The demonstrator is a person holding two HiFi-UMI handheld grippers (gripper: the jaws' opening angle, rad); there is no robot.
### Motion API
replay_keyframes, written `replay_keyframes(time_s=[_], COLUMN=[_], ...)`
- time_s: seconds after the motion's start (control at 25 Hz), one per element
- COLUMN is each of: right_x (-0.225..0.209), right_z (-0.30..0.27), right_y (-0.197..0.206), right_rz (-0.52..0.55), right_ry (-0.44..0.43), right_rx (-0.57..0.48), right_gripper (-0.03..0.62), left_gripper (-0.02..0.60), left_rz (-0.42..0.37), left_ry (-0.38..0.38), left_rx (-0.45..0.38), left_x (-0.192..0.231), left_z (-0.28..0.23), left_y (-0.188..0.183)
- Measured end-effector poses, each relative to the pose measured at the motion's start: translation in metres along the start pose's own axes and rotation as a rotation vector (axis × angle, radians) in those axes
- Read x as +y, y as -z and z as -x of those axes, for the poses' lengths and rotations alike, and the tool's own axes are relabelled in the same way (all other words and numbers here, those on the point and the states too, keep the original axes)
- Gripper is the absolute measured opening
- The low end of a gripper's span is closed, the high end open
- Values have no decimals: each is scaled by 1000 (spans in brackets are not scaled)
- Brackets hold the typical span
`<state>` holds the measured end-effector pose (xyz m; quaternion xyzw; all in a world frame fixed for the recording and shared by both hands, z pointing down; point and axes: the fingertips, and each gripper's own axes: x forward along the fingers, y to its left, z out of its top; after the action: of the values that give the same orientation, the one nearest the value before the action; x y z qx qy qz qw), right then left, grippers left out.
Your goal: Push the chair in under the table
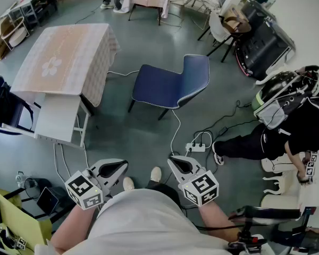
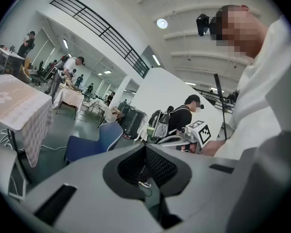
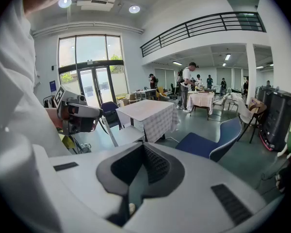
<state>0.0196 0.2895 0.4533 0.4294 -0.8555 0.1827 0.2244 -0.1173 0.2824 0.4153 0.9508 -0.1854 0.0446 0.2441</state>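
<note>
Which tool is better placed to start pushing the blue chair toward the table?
Right, probably: the right tool lies nearer the blue chair's backrest, the side away from the table, while the left tool sits toward the seat front. Both are shut, empty.

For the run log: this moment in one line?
chair: apart from table | left gripper: shut, empty | right gripper: shut, empty | push: not started
</note>
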Motion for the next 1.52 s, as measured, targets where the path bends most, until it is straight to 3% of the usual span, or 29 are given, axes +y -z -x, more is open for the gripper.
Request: replay_keyframes(time_s=[0.44, 0.72, 0.92, 1.08, 1.24, 1.52], right_x=[1, -43, -125, -219, -326, -513], right_z=[12, -7, -37, -62, -80, -121], right_y=[6, 6, -8, -36, -47, -38], right_rz=[-47, -89, -106, -93, -116, -265], right_ry=[47, 82, 130, 170, 222, 317], right_rx=[-24, -27, -43, -62, -22, 29], right_gripper=[12, 12, 15, 19, 136, 221], left_gripper=[9, 9, 9, 9, 14, 55], left_rz=[24, -2, -42, -58, -60, -52], left_ry=[23, 12, -14, -47, -55, -63], left_rx=[1, 35, 55, 57, 45, 35], left_x=[0, 22, 58, 92, 116, 139], left_z=[-3, -24, -63, -114, -179, -273], left_y=[2, 1, -17, -51, -95, -150])
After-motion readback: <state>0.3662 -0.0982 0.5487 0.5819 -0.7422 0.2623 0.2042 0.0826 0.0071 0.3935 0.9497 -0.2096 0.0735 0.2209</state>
